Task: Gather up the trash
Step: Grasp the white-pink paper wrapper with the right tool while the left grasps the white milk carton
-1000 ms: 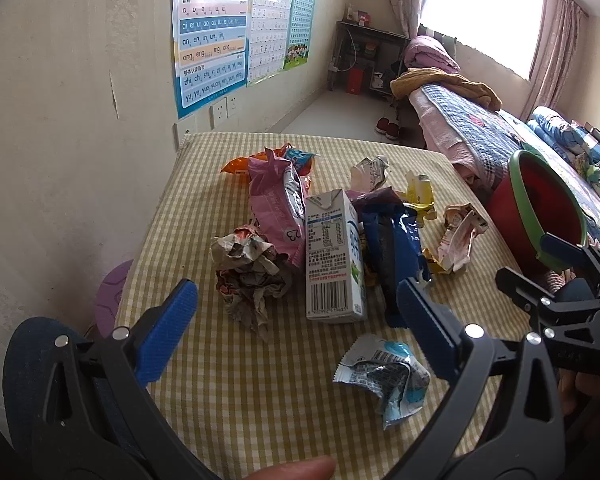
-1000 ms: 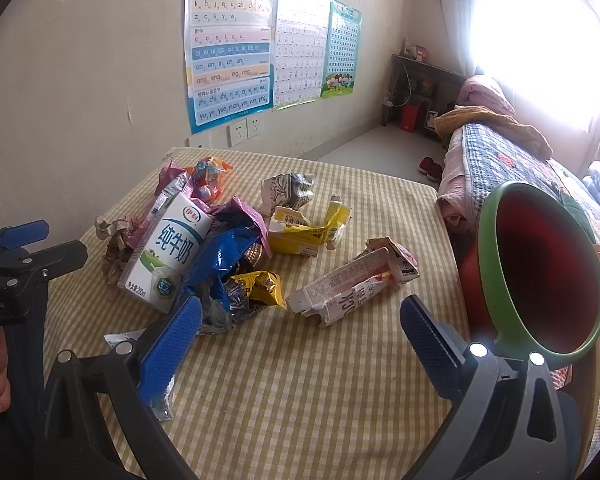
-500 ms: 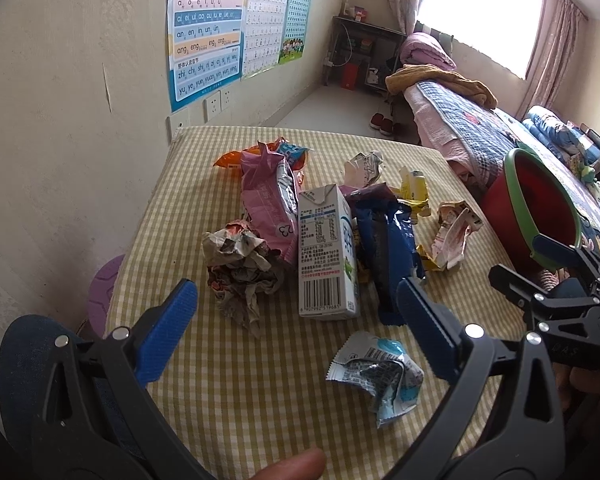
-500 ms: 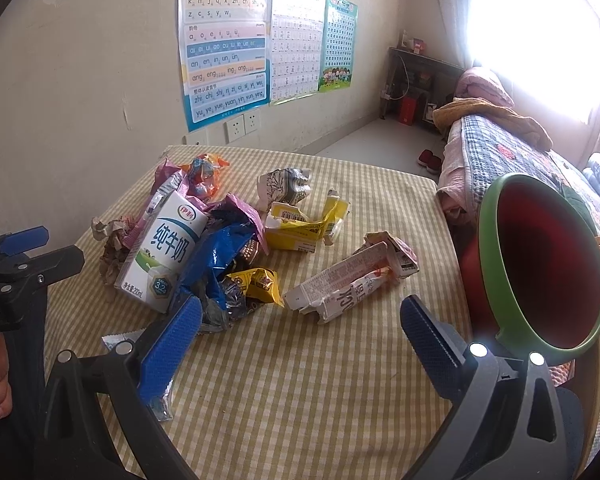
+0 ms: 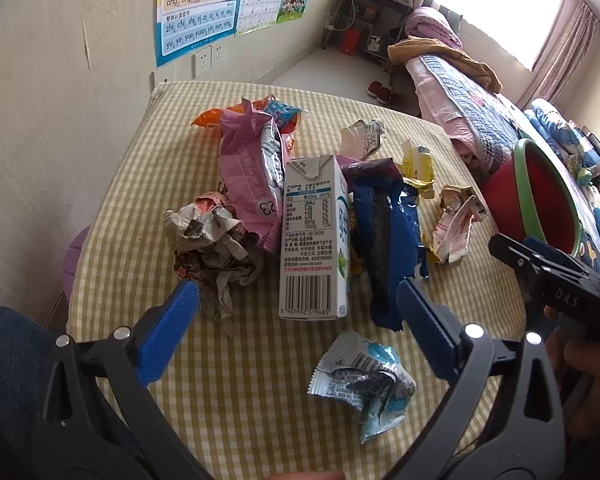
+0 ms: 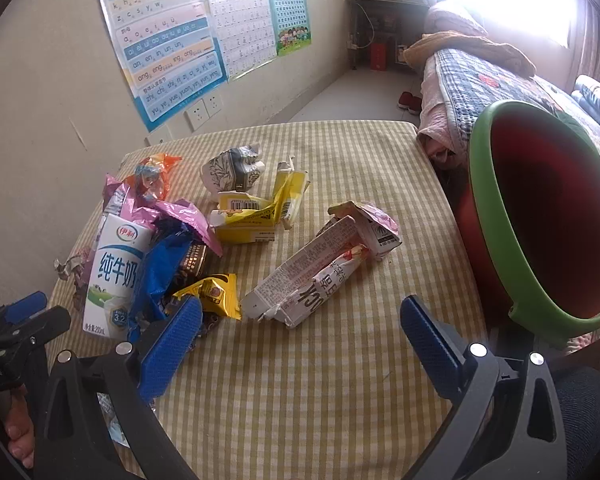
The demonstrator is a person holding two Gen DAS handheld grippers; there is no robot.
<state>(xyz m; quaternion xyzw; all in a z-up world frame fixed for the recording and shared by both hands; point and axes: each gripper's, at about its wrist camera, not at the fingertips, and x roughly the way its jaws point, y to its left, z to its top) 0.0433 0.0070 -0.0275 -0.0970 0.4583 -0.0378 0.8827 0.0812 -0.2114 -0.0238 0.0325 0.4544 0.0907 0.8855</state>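
Trash lies in a heap on the checked table (image 5: 112, 208): a white milk carton (image 5: 314, 240) (image 6: 114, 276), a blue wrapper (image 5: 388, 236), a pink bag (image 5: 252, 184), crumpled paper (image 5: 212, 240), a small silver-blue wrapper (image 5: 364, 376), a yellow carton (image 6: 256, 212) and a flattened white-pink carton (image 6: 320, 272). My left gripper (image 5: 298, 320) is open and empty, just short of the milk carton. My right gripper (image 6: 300, 328) is open and empty in front of the flattened carton. A red bin with a green rim (image 6: 496, 216) stands at the table's right edge.
A wall with posters (image 6: 168, 48) runs along the table's left and far side. A bed (image 6: 492, 76) lies beyond the bin (image 5: 520, 168). A purple stool (image 5: 74, 260) shows below the table's left edge.
Both grippers have moved forward and lower toward the trash; the heap looks larger. Both stay open. Nothing on the table has moved.
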